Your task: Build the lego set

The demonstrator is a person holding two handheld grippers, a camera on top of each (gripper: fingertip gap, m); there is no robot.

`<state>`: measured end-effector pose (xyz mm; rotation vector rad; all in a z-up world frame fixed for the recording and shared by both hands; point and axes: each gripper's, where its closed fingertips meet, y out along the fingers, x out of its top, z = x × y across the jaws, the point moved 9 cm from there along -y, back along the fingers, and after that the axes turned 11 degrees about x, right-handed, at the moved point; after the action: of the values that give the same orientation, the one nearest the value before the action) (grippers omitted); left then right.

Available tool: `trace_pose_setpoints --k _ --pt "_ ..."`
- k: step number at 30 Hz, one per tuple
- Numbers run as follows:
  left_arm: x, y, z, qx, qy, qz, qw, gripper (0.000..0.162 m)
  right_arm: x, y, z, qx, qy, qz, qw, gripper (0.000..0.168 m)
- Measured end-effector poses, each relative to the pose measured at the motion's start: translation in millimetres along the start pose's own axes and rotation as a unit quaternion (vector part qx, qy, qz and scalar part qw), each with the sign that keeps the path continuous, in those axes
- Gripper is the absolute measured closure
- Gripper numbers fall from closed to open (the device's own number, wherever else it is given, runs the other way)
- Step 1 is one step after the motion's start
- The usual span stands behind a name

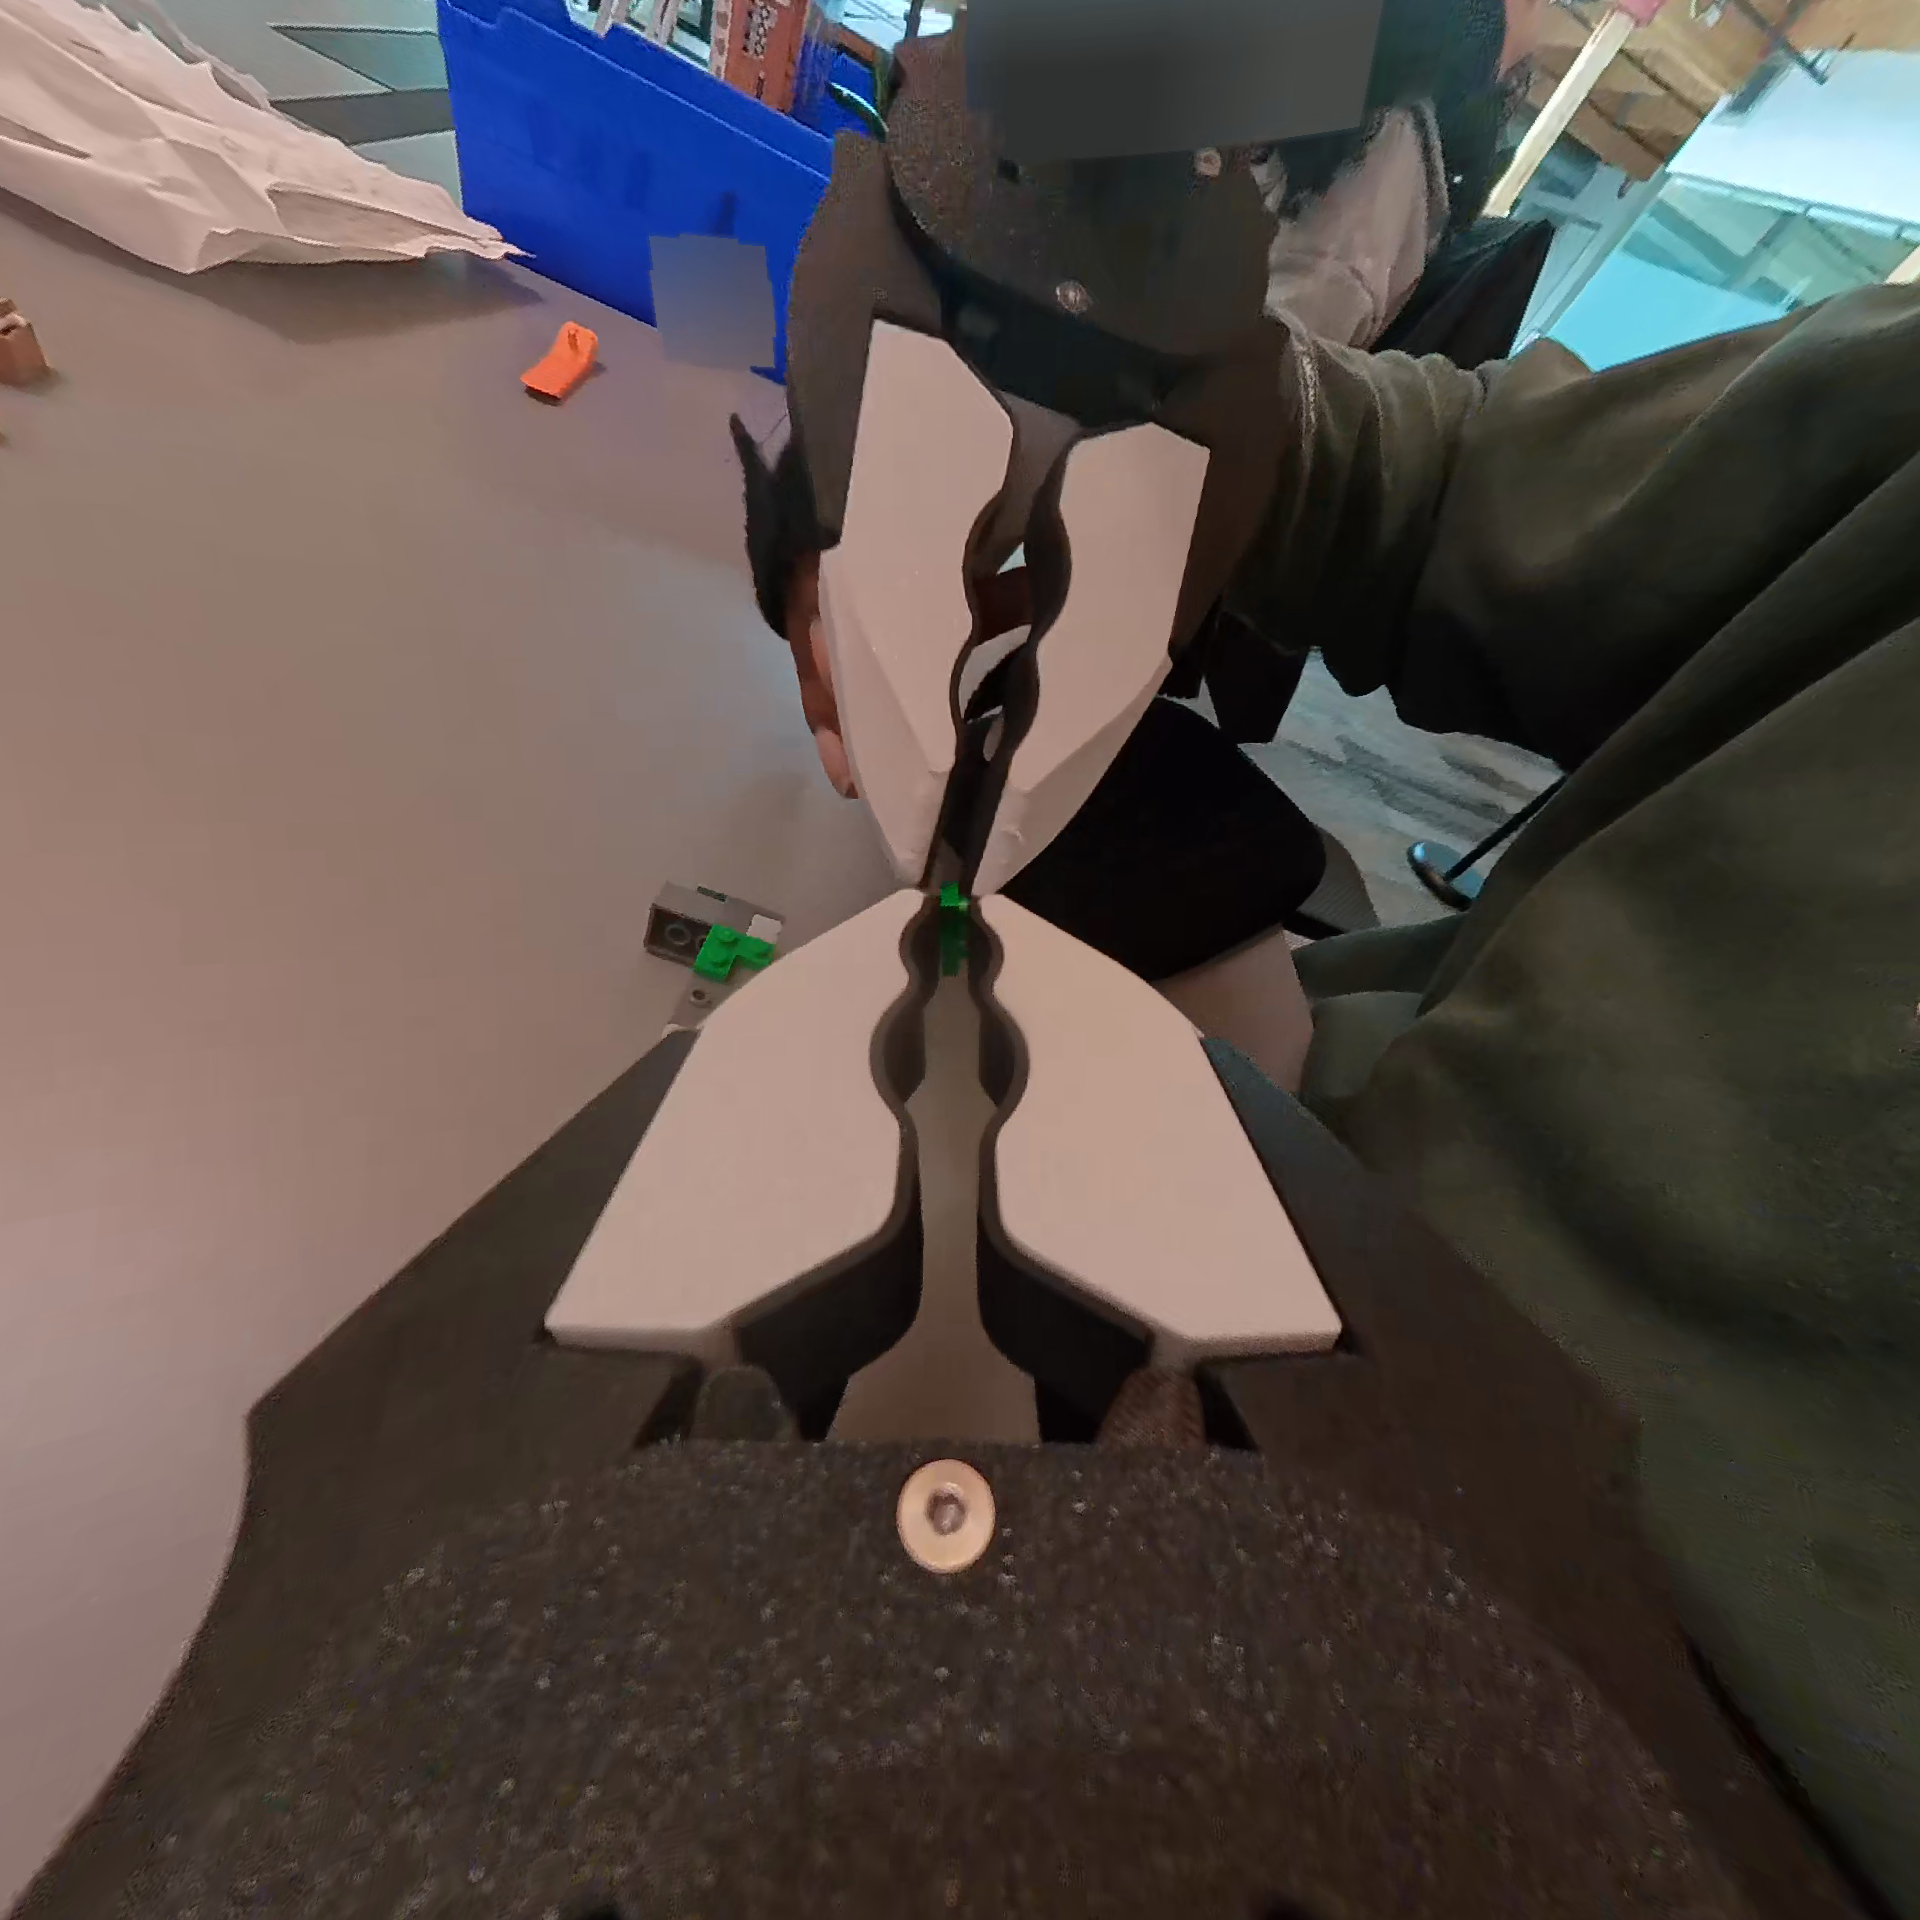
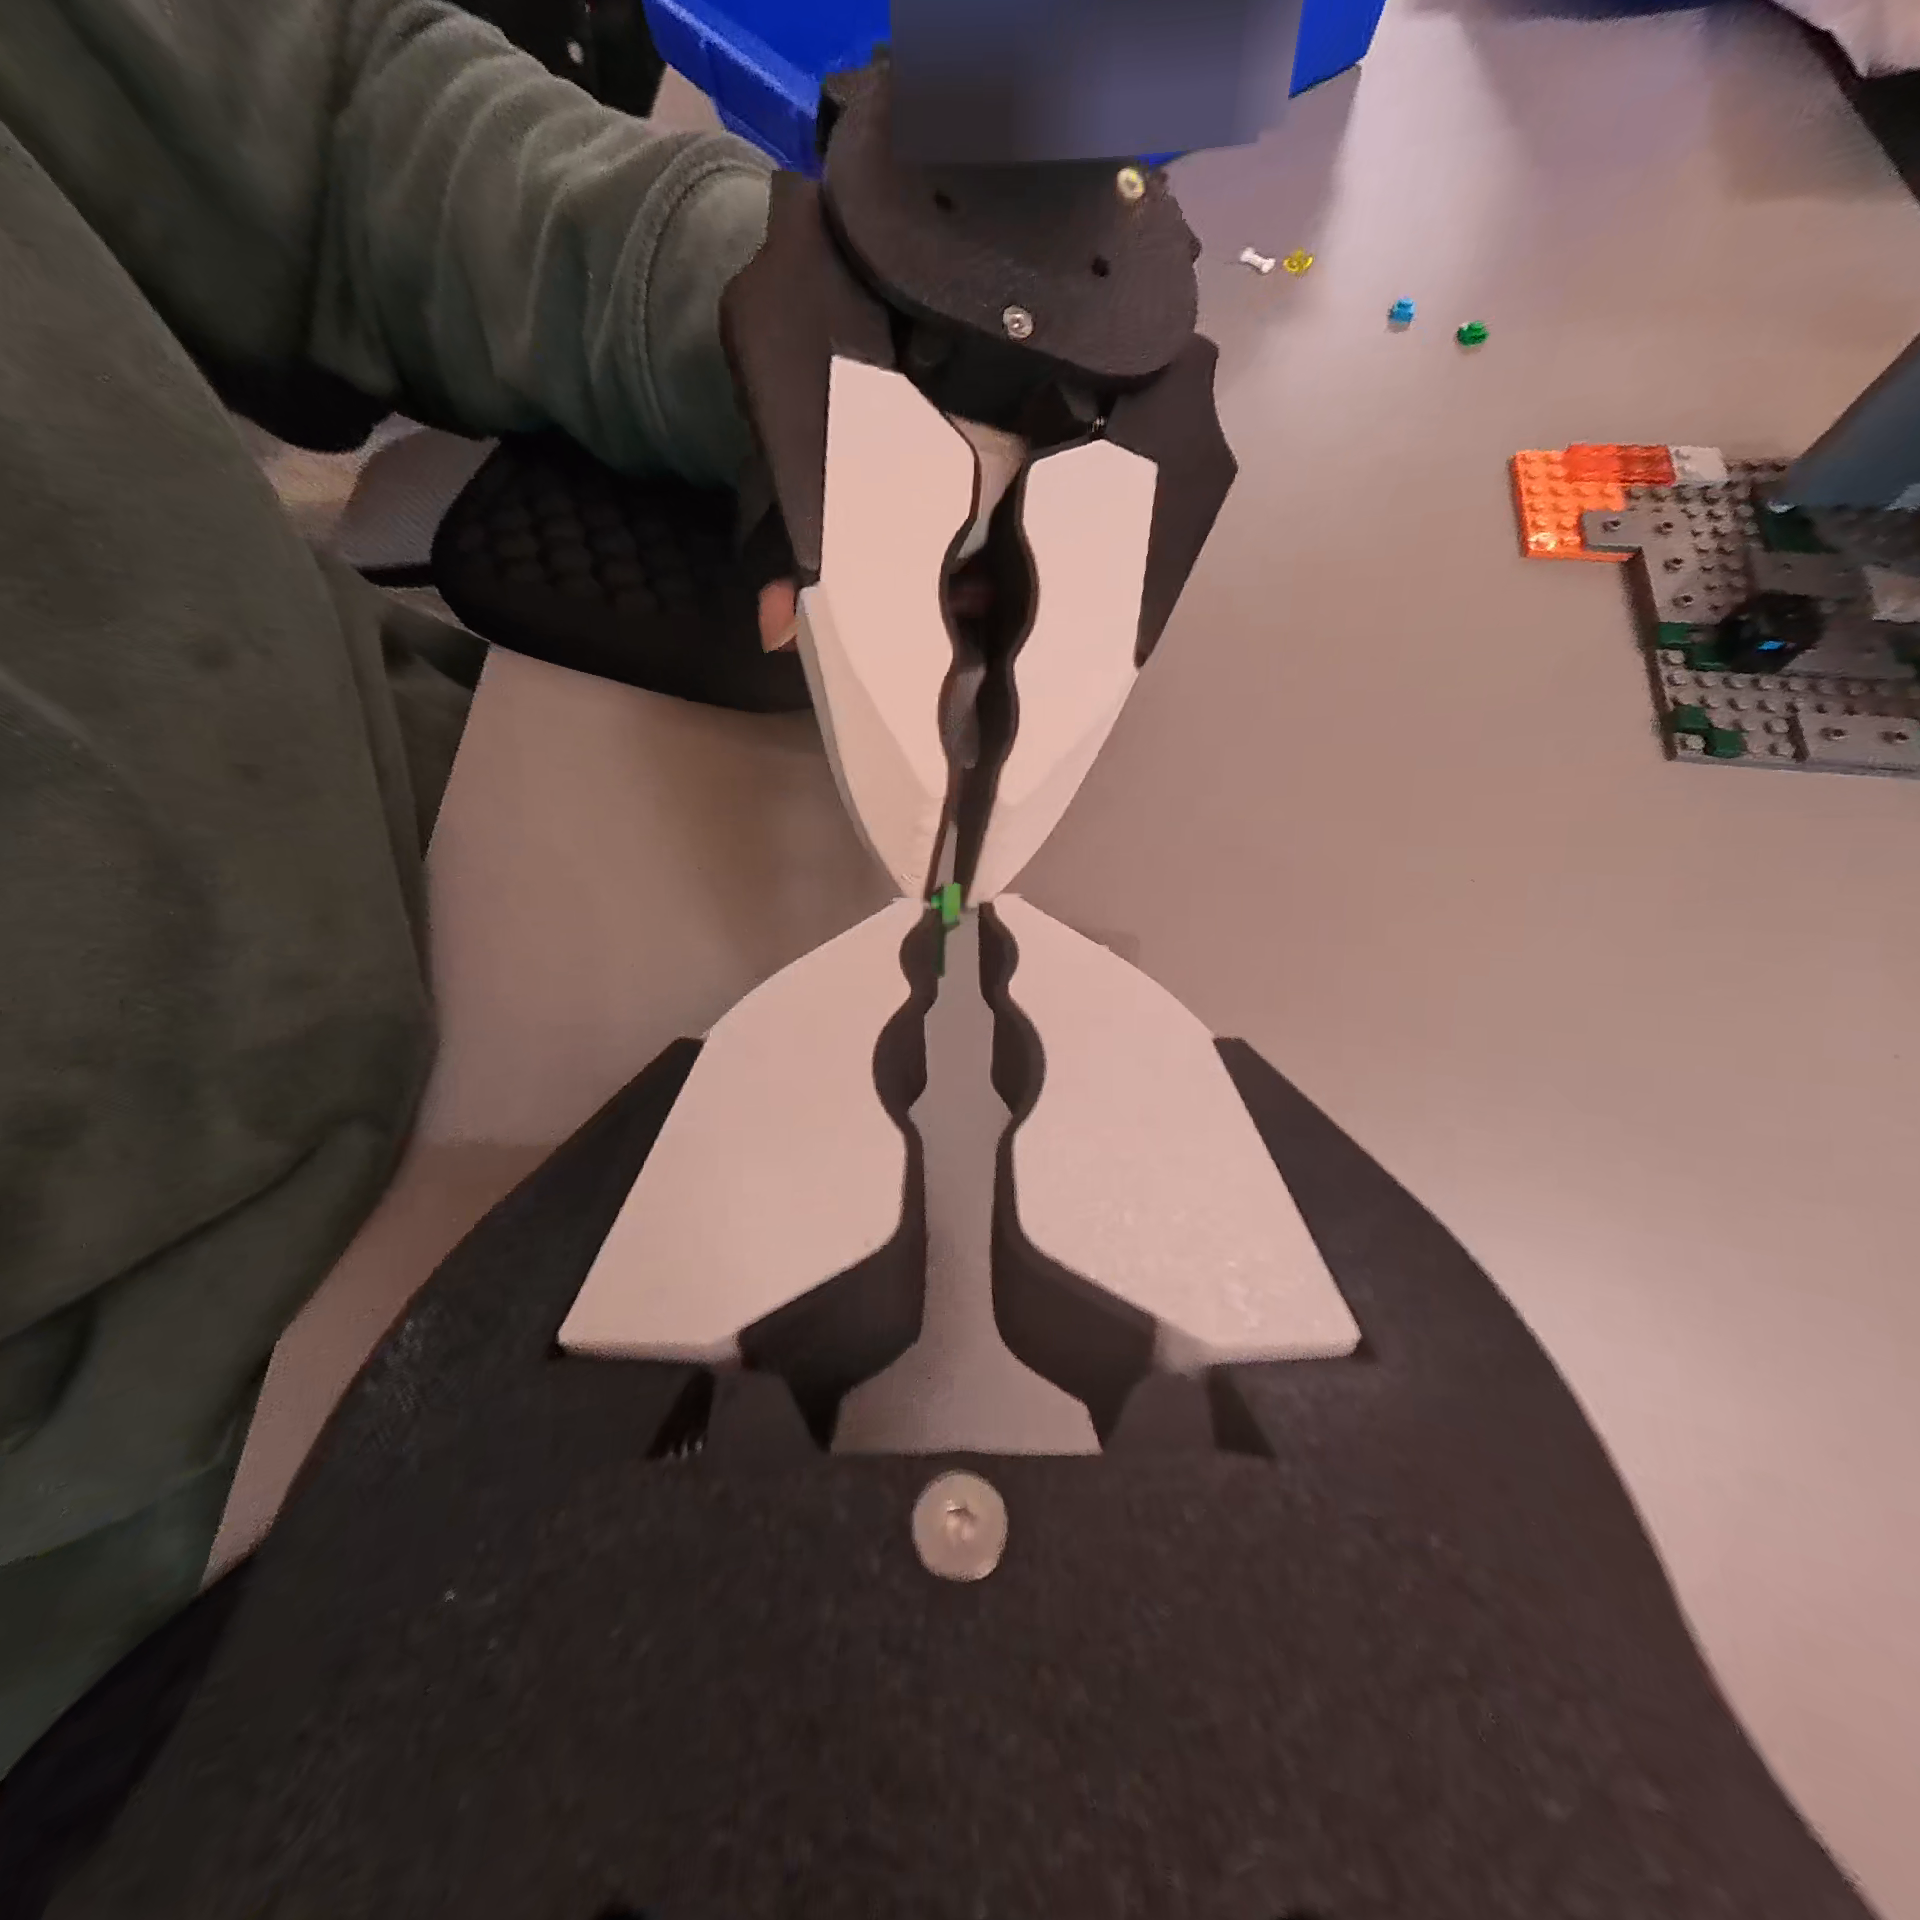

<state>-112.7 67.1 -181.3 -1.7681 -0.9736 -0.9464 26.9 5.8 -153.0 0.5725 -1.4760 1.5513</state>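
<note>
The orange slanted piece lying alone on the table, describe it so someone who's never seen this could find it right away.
In the left wrist view, start at the big blue bin at the far edge of the grey table. Just in front of it, right of the crumpled white paper, lies the orange slanted piece. It lies alone and is the only orange thing there; the green and grey bricks sit much nearer.
</note>
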Motion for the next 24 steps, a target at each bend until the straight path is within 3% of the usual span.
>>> trace_pose_setpoints --k 6,14,24 --pt "0 -1 -1 0.013 0.018 -0.005 1.0 0.158 -1 0 -3 0.018 0.041 -0.017 0.999 0.166" --pt "0 -2 8 0.02 -0.012 -0.031 0.999 0.146 -8 -9 -6 -0.006 0.103 -0.136 0.985 0.167" --pt "10 -5 5 0.001 -0.03 -0.102 0.994 0.157 -8 -12 -7 -0.001 0.126 -0.247 0.961 0.167"
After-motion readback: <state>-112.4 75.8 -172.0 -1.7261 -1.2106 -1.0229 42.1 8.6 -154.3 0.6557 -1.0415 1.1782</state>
